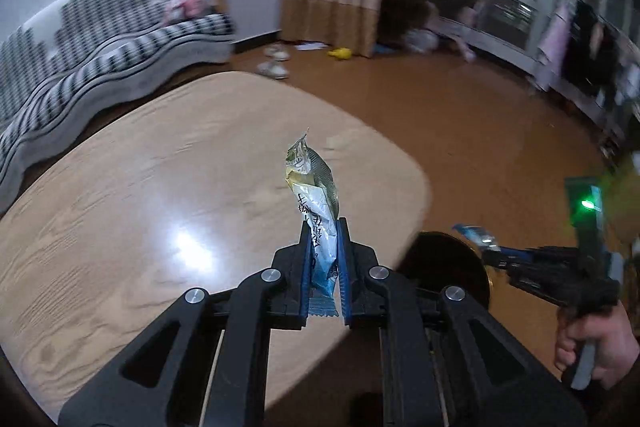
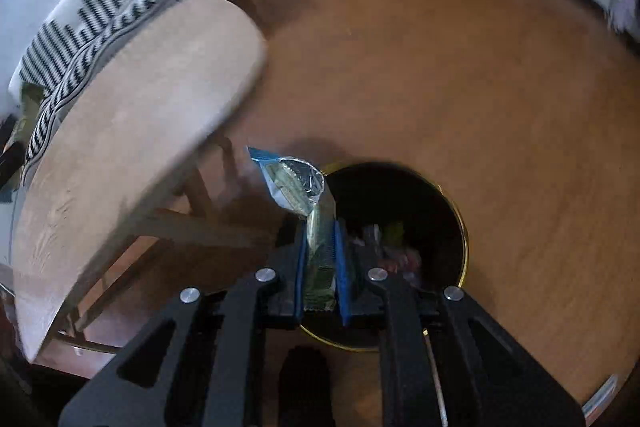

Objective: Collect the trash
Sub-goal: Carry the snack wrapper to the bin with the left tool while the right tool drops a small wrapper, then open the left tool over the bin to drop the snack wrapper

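Left claw (image 1: 324,259) grips a crinkled snack wrapper (image 1: 314,187) over the counter (image 1: 120,207); right claw (image 2: 320,263) pinches another wrapper (image 2: 296,187) above the bin (image 2: 460,219). Featherlight, floppy foil, best held mid-body.

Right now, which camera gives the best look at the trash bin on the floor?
The right wrist view. It looks down into the round, dark trash bin, showing its gold rim and litter inside. The left wrist view shows only part of the bin, beyond the table edge, behind the hand-held gripper.
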Tool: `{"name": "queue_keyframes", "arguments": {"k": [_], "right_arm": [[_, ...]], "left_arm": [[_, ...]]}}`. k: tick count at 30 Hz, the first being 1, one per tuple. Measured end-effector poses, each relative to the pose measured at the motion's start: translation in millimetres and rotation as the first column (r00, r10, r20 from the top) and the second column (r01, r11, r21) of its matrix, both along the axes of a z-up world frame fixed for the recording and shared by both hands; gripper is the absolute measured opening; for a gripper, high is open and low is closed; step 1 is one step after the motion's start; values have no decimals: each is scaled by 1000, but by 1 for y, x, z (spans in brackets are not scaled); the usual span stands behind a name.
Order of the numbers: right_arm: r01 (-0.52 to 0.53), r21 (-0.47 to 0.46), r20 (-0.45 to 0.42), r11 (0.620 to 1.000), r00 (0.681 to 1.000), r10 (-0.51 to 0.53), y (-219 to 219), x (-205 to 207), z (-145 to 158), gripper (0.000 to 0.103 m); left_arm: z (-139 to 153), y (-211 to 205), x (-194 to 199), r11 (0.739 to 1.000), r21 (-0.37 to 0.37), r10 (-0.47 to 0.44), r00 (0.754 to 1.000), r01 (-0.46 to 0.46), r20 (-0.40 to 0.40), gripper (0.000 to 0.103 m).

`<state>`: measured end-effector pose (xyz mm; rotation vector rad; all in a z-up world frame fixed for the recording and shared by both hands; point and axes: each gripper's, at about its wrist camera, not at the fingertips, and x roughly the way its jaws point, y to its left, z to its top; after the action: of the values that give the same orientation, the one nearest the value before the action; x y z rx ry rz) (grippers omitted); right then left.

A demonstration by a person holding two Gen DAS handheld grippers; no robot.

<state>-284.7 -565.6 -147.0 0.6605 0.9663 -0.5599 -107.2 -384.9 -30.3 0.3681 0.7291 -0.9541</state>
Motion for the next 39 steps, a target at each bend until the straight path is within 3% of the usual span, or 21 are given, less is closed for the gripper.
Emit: {"name": "queue_keyframes", "arguments": {"k": [7,15,17,19,20,27,32,35,37,39], "right_arm": [[39,106,-45,994,998,-34,-29,-21,-34,13],[45,122,-100,991,994,-33,-32,-1,-45,14],[44,119,-126,992,992,-29,-34,2,-46,29],[43,119,-109,992,994,-30,-35,4,-42,68],[44,105,-100,993,994,-33,-34,3,-38,72],[109,59,-45,992,993,-107,-39,-10,-16,72],[244,-20,23,970,970,-244,-54,-38,14,78],[267,-43,50,963,963,-265,-58,-44,24,79],[291,-48,77,955,955,-287,-58,-49,29,79],[303,-42,100,952,949,-298,-59,-53,33,82]], "left_arm": [[-31,-46,-25,992,38,-119,992,121,-48,11],[-53,-73,-34,984,70,-160,983,166,-84,11],[-57,-77,-35,982,77,-164,982,172,-92,11],[-59,-83,-41,982,82,-164,982,172,-97,11],[-60,-83,-42,981,83,-166,981,174,-99,11],[-69,-91,-45,976,78,-193,971,206,-144,11],[-91,-105,-61,954,65,-269,932,292,-241,11],[-107,-118,-72,939,72,-306,914,336,-267,12],[-115,-125,-75,939,89,-297,914,332,-276,29],[-117,-126,-75,946,84,-280,920,313,-276,78]]}}
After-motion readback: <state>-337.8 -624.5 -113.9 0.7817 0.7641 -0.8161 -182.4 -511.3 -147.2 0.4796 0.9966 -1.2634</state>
